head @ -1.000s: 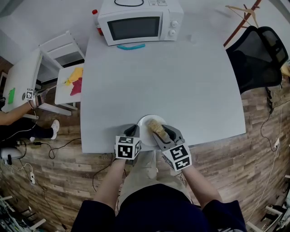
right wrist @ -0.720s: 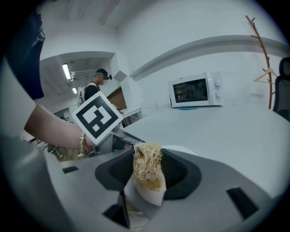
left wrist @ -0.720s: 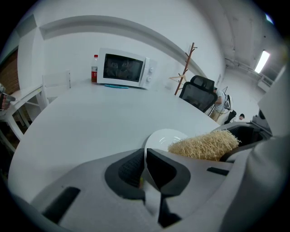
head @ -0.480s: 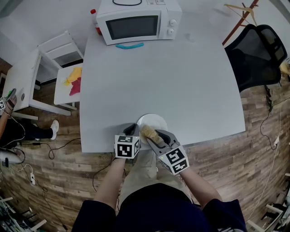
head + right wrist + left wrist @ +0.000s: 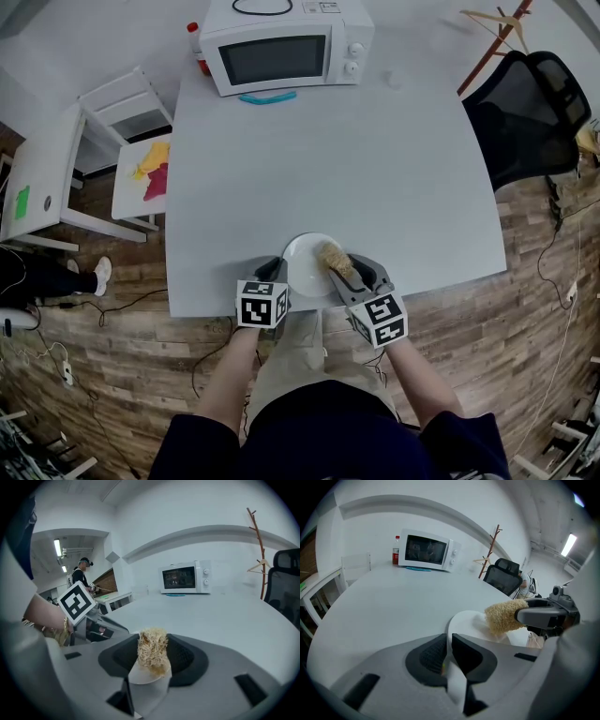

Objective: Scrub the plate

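Note:
A white plate (image 5: 309,265) lies at the near edge of the grey table (image 5: 328,159). My left gripper (image 5: 275,273) is shut on the plate's left rim; in the left gripper view the plate (image 5: 465,623) runs edge-on between the jaws. My right gripper (image 5: 339,267) is shut on a tan fibrous scrubber (image 5: 332,256), which rests on the plate's right part. The right gripper view has the scrubber (image 5: 152,651) upright between the jaws, over the plate (image 5: 145,676). From the left gripper view the scrubber (image 5: 505,616) sticks out of the right gripper (image 5: 520,616) onto the plate.
A white microwave (image 5: 286,47) stands at the table's far edge with a teal strip (image 5: 270,96) in front and a red-capped bottle (image 5: 196,39) beside it. A black office chair (image 5: 530,112) is at the right, white side tables (image 5: 103,150) at the left, a person (image 5: 82,576) farther off.
The right gripper with the scrubber swung left across the plate half a second ago, then back to the plate's right side now. The left gripper stayed put on the rim.

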`<state>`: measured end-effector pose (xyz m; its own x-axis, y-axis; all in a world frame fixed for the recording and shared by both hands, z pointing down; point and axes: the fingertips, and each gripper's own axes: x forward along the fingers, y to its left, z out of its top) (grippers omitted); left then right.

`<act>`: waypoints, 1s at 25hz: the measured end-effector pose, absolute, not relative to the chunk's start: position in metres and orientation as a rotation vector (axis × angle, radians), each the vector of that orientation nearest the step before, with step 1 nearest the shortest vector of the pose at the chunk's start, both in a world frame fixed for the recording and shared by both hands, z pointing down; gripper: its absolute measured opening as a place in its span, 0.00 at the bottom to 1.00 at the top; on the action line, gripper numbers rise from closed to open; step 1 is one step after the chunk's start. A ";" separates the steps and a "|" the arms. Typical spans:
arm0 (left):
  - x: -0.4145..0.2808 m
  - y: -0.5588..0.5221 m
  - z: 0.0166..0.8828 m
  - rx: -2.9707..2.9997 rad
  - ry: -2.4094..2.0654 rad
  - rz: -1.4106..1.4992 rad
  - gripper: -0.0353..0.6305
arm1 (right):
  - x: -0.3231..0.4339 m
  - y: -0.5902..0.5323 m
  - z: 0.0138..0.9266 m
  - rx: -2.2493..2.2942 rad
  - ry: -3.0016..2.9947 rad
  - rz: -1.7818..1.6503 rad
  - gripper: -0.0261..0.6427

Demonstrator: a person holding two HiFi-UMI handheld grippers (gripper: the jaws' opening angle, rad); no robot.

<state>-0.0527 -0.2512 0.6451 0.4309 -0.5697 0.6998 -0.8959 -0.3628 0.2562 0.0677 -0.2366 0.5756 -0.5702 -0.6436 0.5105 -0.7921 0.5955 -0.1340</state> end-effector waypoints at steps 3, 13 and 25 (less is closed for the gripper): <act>-0.053 -0.253 0.645 2.069 -1.232 0.677 0.08 | 0.064 -0.236 0.573 1.181 -2.412 0.485 0.31; -0.048 -0.238 0.619 2.132 -1.249 0.665 0.08 | 0.076 -0.212 0.532 1.318 -2.459 0.467 0.31; -0.029 -0.158 0.548 2.224 -1.336 0.534 0.08 | 0.090 -0.129 0.491 1.372 -2.533 0.443 0.31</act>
<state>-0.0292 -0.1582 0.5482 0.4449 -0.7013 0.5570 -0.8920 -0.4025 0.2058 0.0904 -0.1291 0.4907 -0.5368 -0.7734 0.3373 -0.8419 0.5170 -0.1545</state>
